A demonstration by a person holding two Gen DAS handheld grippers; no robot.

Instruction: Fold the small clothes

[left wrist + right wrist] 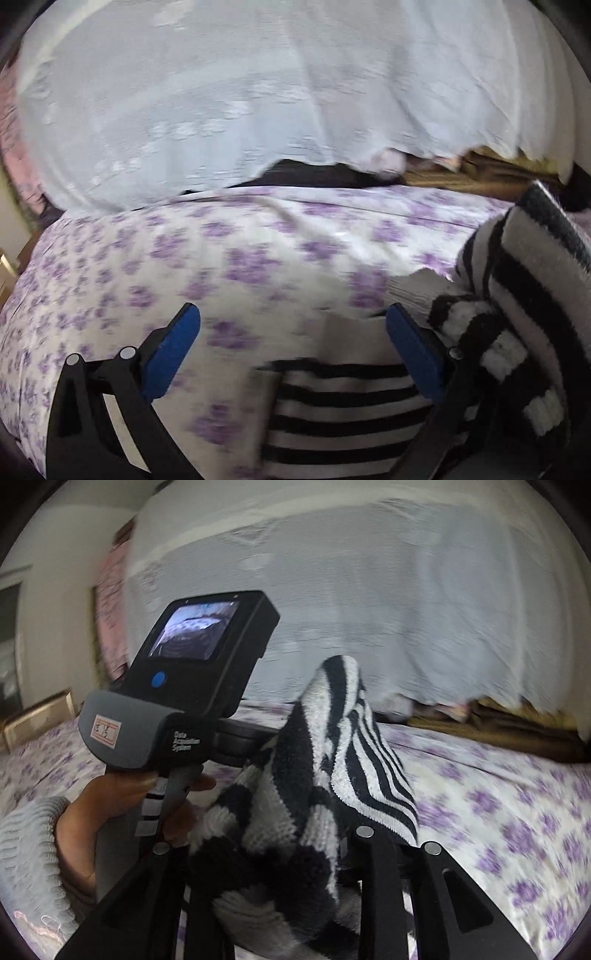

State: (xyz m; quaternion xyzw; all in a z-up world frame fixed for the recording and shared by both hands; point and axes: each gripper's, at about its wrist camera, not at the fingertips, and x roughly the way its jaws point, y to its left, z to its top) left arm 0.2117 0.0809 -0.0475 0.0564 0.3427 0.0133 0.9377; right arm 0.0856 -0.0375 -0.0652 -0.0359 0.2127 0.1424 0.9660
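Nearest me, the right gripper (295, 853) carries a black-and-white striped knit piece (314, 775), bunched and draped over its fingers so thickly that the tips are hidden. I cannot tell whether the tongs pinch it or it merely hangs on them. It is lifted clear of the bed, probably so it can be carried or shaken out before laying.

Just beside it, a hand (110, 812) in a grey ribbed sleeve (26, 849) grips the left gripper (291, 354). Its blue pads (173, 354) stand spread wide with nothing between them, which looks like readiness for a fresh hold. Beneath them, at the near edge of the bed, lies a second striped piece (340, 410), flat on the purple-flowered sheet (221, 251).

The sheet runs bare toward the far edge. Beyond that hangs a pale blue cloth (258, 92), with something brown (480, 173) showing under its hem at the far right.
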